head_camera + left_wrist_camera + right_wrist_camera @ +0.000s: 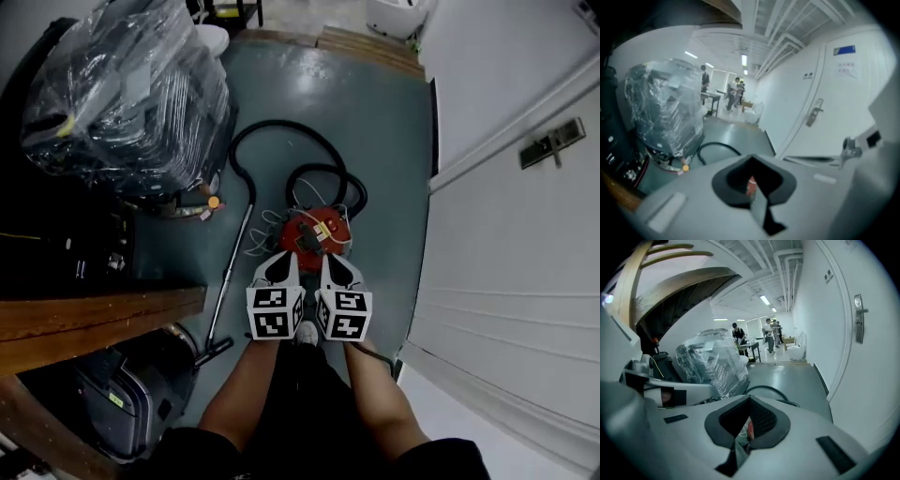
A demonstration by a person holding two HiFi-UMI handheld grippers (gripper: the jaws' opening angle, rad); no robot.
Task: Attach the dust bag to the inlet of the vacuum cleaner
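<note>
The red vacuum cleaner (314,234) sits on the grey-green floor, with its black hose (281,141) looped behind it. Both grippers hang high above it, side by side, in front of the person's knees. My left gripper (284,264) and my right gripper (336,266) are both shut, with nothing between the jaws. In the left gripper view the shut left gripper (752,164) leaves only a sliver of the red vacuum (751,185) showing past the jaws. The right gripper (750,412) hides it the same way. I cannot make out a dust bag.
A large plastic-wrapped bundle (131,94) stands at the back left. A wooden bench (94,323) is at the left, with a dark machine (122,394) under it. A metal wand (230,272) lies on the floor. A white door (525,244) with a handle (553,141) is on the right.
</note>
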